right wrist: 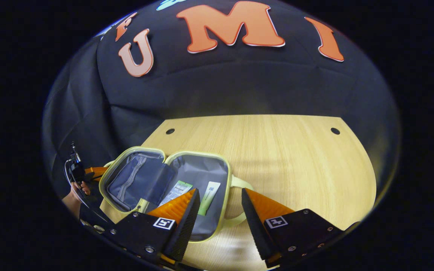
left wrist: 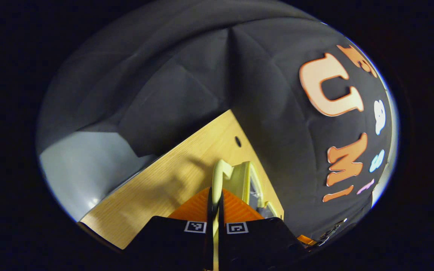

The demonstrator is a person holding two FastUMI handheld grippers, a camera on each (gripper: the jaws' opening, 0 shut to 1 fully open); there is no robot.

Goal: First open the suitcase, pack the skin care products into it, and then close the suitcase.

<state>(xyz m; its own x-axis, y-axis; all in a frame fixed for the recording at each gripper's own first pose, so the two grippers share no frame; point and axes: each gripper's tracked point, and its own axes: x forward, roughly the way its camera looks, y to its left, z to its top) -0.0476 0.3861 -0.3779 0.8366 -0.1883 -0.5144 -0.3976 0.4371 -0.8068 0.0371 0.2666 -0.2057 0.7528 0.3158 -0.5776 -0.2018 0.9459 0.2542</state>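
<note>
Black tool (right wrist: 219, 209), orange ribbed fingers (right wrist: 179, 205)

Left pinched, right spread.
My left gripper (left wrist: 214, 210) sits bottom centre of its own view, fingers pressed onto a thin yellow rim. My right gripper (right wrist: 219, 210) is at the bottom of its view, fingers wide apart, holding nothing.

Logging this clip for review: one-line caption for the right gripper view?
Open right gripper above the open suitcase holding skin care products on the wooden table.

Pale-yellow suitcase (right wrist: 171, 184) lies open flat on the table; two skin-care tubes (right wrist: 208, 197) inside its grey lining.
</note>
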